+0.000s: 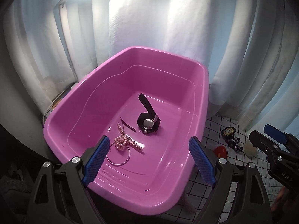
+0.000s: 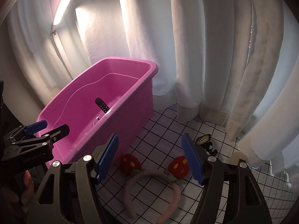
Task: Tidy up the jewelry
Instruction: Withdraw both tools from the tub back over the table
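Inventory, placed relative to the pink tub [image 1: 78, 100]:

Inside the tub:
- one black watch [image 1: 149, 123]
- one pearl bracelet [image 1: 125, 140]
- one pink bangle [image 1: 118, 154]
- one thin dark strip [image 1: 127, 124]

Outside the tub, to its right on the checked cloth [image 2: 164, 130]:
- one fuzzy pink headband [image 2: 153, 186] carrying two red strawberries [image 2: 130, 163]
- one black-and-gold badge [image 2: 202, 140] on a lanyard

My tongs: two pairs, left tongs [image 1: 149, 158] and right tongs [image 2: 149, 158].
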The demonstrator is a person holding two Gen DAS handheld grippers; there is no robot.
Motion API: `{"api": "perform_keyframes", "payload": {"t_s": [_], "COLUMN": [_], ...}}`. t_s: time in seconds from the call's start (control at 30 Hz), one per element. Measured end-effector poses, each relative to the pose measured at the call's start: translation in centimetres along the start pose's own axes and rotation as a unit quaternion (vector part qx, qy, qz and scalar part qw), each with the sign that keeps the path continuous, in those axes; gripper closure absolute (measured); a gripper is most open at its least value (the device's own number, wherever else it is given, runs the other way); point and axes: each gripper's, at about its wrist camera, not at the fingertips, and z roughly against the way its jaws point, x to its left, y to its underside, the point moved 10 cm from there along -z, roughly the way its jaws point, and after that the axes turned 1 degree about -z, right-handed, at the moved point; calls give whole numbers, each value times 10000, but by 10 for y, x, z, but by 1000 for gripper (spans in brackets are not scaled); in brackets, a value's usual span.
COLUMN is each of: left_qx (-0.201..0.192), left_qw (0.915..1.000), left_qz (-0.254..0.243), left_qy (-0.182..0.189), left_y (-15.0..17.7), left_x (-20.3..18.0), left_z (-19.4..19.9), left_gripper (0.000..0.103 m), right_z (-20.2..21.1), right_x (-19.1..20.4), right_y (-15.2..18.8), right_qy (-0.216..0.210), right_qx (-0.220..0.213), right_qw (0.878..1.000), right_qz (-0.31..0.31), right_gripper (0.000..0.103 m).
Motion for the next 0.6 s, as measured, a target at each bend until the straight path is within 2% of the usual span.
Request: {"api": "perform_keyframes", "payload": {"t_s": [0.17,0.4,0.6], "left_qx": [-74,108,399], "left_qw": [9992,9957,9932], "left_qz": [-286,-594,-752], "left_qy": [281,702,789], "left_y": [16,51,87], "left_x": [-47,-110,-145], "left_z": [8,8,-10], "left_gripper": [14,10,9], "right_z": [29,55,53], "right_x": [-70,-153,-197], "right_y": [31,81,130], "right_qy": [432,916,1056], "right_qx": [3,141,370], "right_qw": [9984,9924,9867], "right_qz": [-353,-812,-1178], "right_gripper": [36,36,36]}}
